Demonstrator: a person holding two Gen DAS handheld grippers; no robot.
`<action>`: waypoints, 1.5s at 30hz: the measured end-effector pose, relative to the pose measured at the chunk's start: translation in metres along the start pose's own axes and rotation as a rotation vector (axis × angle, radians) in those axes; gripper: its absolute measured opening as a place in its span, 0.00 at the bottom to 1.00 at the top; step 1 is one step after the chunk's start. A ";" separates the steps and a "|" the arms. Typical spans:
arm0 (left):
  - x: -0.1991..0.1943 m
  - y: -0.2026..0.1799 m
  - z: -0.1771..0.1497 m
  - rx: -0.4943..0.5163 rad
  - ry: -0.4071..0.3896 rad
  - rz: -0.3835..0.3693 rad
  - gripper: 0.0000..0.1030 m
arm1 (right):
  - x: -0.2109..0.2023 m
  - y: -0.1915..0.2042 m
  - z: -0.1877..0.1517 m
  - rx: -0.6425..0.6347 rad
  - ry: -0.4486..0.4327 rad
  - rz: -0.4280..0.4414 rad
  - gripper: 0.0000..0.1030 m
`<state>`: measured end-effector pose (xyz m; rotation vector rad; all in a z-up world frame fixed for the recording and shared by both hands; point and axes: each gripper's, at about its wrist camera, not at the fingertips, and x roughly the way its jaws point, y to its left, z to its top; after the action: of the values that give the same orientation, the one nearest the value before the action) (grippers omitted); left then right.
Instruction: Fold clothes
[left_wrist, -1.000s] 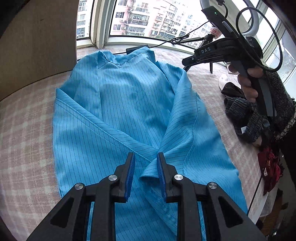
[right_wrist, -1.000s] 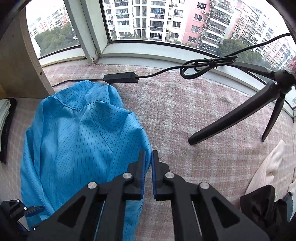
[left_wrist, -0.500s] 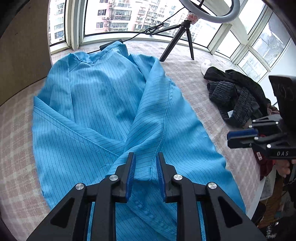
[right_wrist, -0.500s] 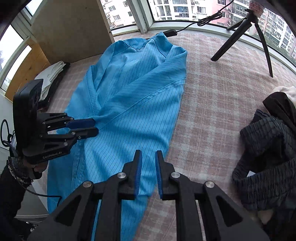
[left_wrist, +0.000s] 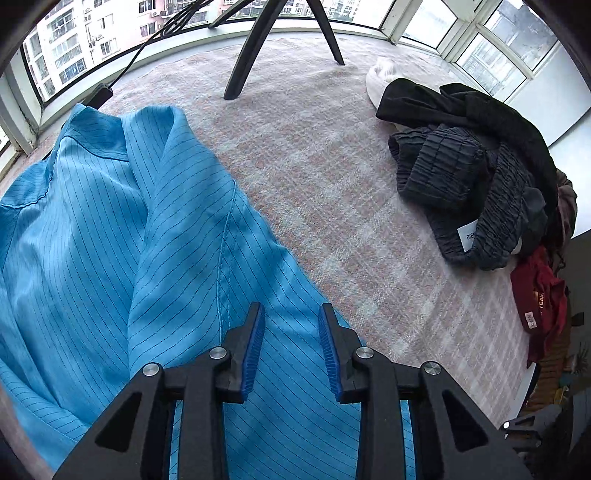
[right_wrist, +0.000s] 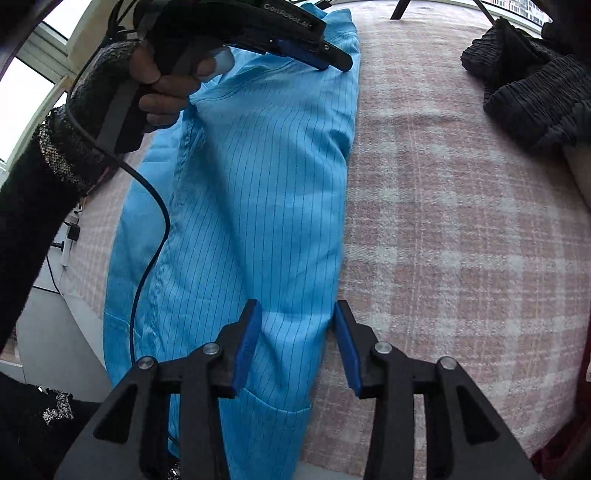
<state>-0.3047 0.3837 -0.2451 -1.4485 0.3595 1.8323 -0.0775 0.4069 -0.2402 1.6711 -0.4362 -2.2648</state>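
The left tongs (left_wrist: 291, 345) stand wide, blue pads (left_wrist: 254, 347) apart with nothing between them, poised over the right edge of the blue coat (left_wrist: 147, 240). The right tongs (right_wrist: 297, 345) are wide too; their pads straddle the coat's (right_wrist: 258, 206) right-hand edge near its lower end, gripping nothing.

In the left view the coat fills the frame from 7 to 11 o'clock, its collar up at 10 o'clock and a long seam running down toward the tongs. It lies on a pink checked blanket (left_wrist: 332, 177). At 12 o'clock the legs of a black tripod (left_wrist: 251, 48) stand on the blanket, with a cable and its black box (left_wrist: 98, 94) toward 11. At 2 to 3 o'clock lies a heap of dark clothes (left_wrist: 476, 177), a white item (left_wrist: 380, 77) just behind it, and a red garment (left_wrist: 543, 299) at 4 o'clock by the blanket's edge.

In the right view the coat runs lengthwise from 12 down to 6 o'clock, the blanket (right_wrist: 461, 221) to its right. At 11 o'clock a hand (right_wrist: 162, 85) in a dark knit sleeve holds the left tongs (right_wrist: 325, 59) above the coat's far end. Dark clothes (right_wrist: 532, 85) sit at 1 to 2 o'clock.
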 end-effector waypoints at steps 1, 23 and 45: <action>0.000 0.003 0.000 -0.006 -0.013 -0.001 0.26 | -0.001 0.003 -0.004 -0.020 0.009 0.012 0.02; -0.076 -0.051 -0.229 -0.016 0.062 -0.010 0.23 | -0.019 0.031 -0.098 -0.033 -0.067 -0.075 0.36; -0.151 -0.081 -0.382 -0.087 -0.091 -0.050 0.27 | -0.048 0.082 -0.252 -0.028 -0.057 -0.159 0.39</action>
<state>0.0327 0.1386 -0.2092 -1.4138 0.1990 1.8864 0.1818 0.3343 -0.2352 1.6858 -0.2920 -2.4244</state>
